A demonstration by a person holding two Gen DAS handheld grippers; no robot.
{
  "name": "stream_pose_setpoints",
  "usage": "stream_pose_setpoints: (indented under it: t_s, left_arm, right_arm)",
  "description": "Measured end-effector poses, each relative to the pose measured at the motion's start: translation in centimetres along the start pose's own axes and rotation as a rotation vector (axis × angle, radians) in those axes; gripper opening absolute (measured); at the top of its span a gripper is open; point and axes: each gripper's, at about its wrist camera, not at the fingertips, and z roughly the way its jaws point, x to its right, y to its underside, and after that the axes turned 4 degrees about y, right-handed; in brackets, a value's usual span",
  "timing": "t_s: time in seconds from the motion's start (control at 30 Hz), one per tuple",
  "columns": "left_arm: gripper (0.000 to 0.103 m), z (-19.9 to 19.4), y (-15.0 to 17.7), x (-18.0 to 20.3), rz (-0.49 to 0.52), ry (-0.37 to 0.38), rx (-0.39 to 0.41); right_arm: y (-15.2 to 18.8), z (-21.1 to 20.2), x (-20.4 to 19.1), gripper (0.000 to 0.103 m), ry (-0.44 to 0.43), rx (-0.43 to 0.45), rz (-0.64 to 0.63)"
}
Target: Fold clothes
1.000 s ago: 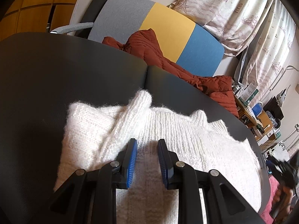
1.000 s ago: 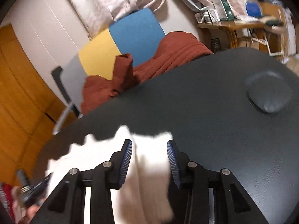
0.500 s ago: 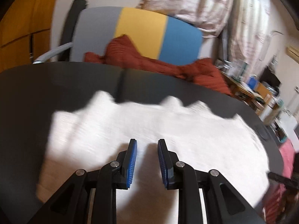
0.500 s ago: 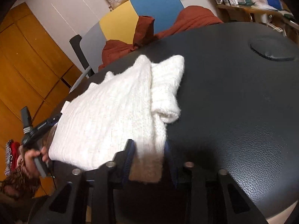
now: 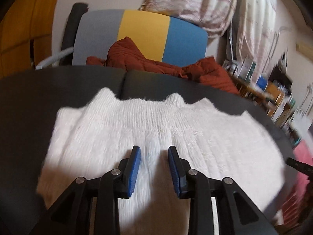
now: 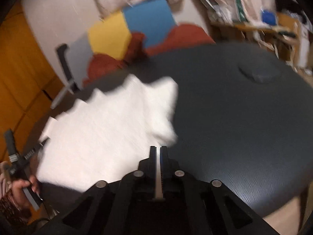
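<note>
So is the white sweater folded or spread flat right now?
Partly folded. The white sweater lies on the dark table as a compact block, no sleeves sticking out; further folds cannot be told through the blur.

1. The left gripper (image 5: 154, 152) is made of black plastic arms shaped like a fork.
2. Its two fingers have bright blue pads (image 5: 135, 168) with little ridges.
3. Round silver screws sit on the black arms.
4. The right gripper (image 6: 158, 149) has the same black arms and silver screws.
5. The hand (image 6: 18, 191) at the edge of the right view comes out of a dark sleeve with a brown spotty pattern.
</note>
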Motion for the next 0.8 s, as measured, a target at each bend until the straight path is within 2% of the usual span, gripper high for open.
stream_pose_setpoints:
  t_s: [0.03,0.07,0.1,0.13,0.27,0.37,0.4,0.43,0.53,0.7,0.8]
  left_arm:
    - [0.029,-1.1,0.2,-0.7,-0.038,0.019,0.022]
    - [0.029,-2.1,0.4,-1.3,-0.074,0.037,0.043]
    - [0.029,-2.9,0.4,-1.9,-0.092,0.038,0.061]
    - [0.029,-4.0,0.4,-2.6,-0.109,0.027,0.085]
    - [0.029,-8.3,0.3,-5.8,-0.143,-0.031,0.156]
    - [0.029,-9.5,0.7,-8.2,-0.156,-0.027,0.105]
    - [0.029,-9.7,1.2,-9.0,-0.161,-0.02,0.072]
    - [0.029,-9.7,1.7,-9.4,-0.166,-0.007,0.05]
    - [0.029,-9.5,3.3,-9.9,-0.165,0.05,-0.017]
    - [0.029,-7.6,5.4,-10.1,-0.133,0.059,-0.121]
    - [0.029,-7.7,5.6,-10.2,-0.159,0.101,-0.112]
  right_arm:
    - [-0.7,-0.4,-1.0,0.03,-0.016,0.037,-0.023]
    - [-1.5,-0.1,-2.6,0.041,-0.027,0.065,-0.066]
    - [-2.3,0.2,-4.2,0.057,-0.037,0.093,-0.109]
    - [-3.0,0.8,-5.5,0.058,-0.051,0.1,-0.137]
    - [-6.0,5.1,-11.8,0.057,-0.099,0.104,-0.26]
    - [-6.6,8.8,-15.0,0.045,-0.12,0.045,-0.334]
    - [-6.6,10.2,-16.0,0.038,-0.123,0.018,-0.358]
    - [-6.6,11.6,-16.9,0.036,-0.125,-0.009,-0.383]
    - [-5.2,14.8,-17.4,0.037,-0.093,-0.071,-0.404]
    - [-5.4,14.7,-15.7,0.039,-0.162,-0.049,-0.298]
    - [-5.6,15.1,-15.7,0.039,-0.18,-0.049,-0.279]
